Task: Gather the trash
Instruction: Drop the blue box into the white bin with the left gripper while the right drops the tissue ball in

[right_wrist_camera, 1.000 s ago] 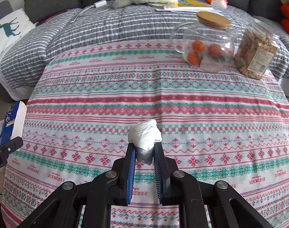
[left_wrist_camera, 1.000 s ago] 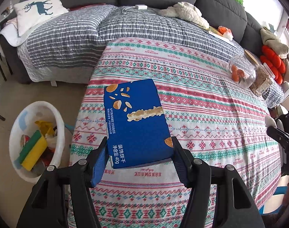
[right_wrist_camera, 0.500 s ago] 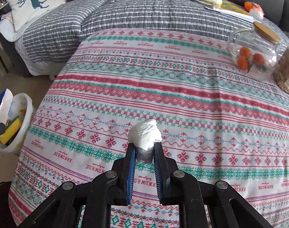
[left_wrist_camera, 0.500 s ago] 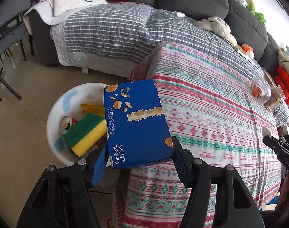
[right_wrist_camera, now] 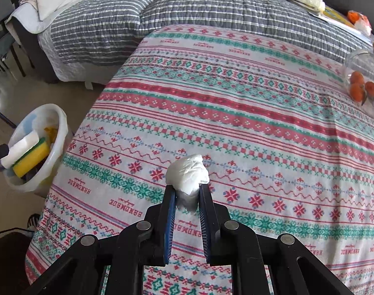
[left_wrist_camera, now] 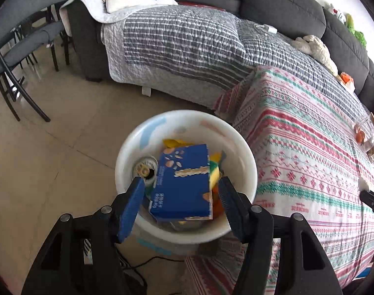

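My left gripper is open above the white trash bin on the floor. A blue biscuit box lies in the bin between the spread fingers, clear of both, on top of a can and a yellow-green sponge. My right gripper is shut on a crumpled white tissue ball and holds it over the patterned tablecloth. The bin also shows at the left of the right wrist view, with the sponge inside.
The bin stands against the table's left edge. A sofa with a grey striped quilt lies behind. A glass jar with oranges sits at the table's right side. Dark chairs stand on the tiled floor at the left.
My left gripper swung left over the bin, opened and let go of the blue box, which now lies in the bin. My right gripper moved left, still holding the tissue.
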Demonstrator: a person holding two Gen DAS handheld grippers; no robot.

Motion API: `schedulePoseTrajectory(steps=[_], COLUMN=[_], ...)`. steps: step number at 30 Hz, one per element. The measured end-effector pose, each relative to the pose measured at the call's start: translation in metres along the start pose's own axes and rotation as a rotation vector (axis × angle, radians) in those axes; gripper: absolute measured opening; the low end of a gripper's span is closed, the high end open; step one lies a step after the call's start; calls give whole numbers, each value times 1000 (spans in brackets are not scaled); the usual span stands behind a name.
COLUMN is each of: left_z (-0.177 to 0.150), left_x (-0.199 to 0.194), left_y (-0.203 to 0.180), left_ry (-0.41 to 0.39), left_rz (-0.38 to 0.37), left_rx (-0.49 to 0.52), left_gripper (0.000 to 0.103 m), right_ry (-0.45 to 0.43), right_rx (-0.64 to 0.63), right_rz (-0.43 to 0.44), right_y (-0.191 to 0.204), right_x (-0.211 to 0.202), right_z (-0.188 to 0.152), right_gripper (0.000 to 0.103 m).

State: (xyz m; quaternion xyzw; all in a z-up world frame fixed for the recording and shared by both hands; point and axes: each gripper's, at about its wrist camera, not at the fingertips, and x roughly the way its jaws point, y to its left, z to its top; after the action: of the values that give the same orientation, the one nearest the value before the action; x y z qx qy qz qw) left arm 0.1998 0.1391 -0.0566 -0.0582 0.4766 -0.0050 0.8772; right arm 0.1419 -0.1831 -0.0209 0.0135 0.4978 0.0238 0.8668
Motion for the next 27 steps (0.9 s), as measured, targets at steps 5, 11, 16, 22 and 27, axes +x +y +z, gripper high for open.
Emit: schedulePoseTrajectory(steps=[5,11,16,22,27], left_z=[4,2,-7,-21,-29], left_x=[11,-5,-14,-27,-33], left_y=[13,24,43,55,64], left_ry=[40,40,64,58,67], left_rz=[-14,-8,93,167,181], left_rx=[-32,-66,-94,-52,-39], left_gripper=[73,87,97,101,102], right_ry=[8,16,54,90,108], right_rx=[5,-15,-44,-61,-46], right_rz=[58,157,240,320,359], right_y=[17,49,89,143,170], right_x=[7,13,30,57,76], right_z=[3,11,18,33,48], right_gripper=[17,17,17,17,19])
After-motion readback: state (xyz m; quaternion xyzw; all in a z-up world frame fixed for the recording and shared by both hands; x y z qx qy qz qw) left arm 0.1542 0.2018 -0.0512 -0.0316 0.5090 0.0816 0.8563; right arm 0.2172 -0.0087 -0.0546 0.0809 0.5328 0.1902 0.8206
